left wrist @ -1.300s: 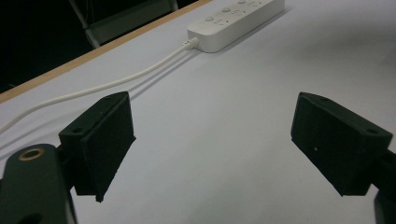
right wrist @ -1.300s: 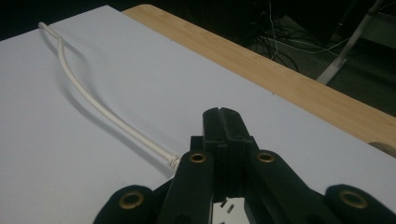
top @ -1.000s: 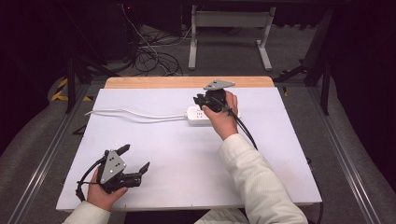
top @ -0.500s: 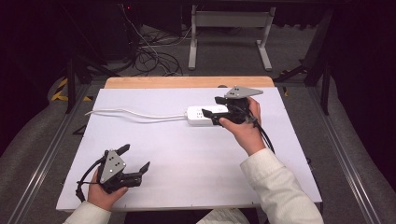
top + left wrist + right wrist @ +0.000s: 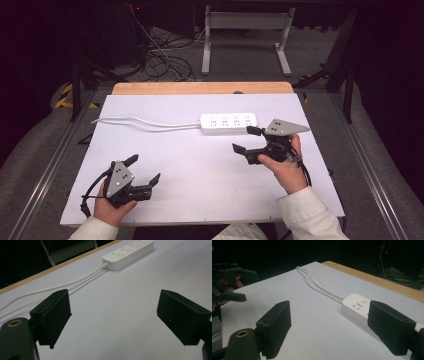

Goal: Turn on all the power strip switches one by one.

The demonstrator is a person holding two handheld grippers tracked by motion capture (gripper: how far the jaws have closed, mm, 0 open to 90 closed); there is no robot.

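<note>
Left tool (image 5: pixel 142 172), nearest, jaws wide and empty over bare bench (image 5: pixel 200 165); right tool (image 5: pixel 249 140), jaws just opened wide, nothing between them, just short of the power strip (image 5: pixel 229 123) lying beyond with cord (image 5: pixel 145 121) trailing away; step judged release and withdrawal, next calling for a fresh approach.

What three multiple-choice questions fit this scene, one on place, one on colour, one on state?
1. Where does the power strip lie?
A. far half of the table
B. near edge
C. on the floor

2. What colour is the strip's cord?
A. black
B. white
C. red

3. How is the right hand-held gripper?
A. shut on the strip
B. shut on the cord
C. open, empty

Answers: 1 A, it lies beyond both hands. 2 B, white like the strip. 3 C, its jaws stand apart, having just been opening, with nothing between.
</note>
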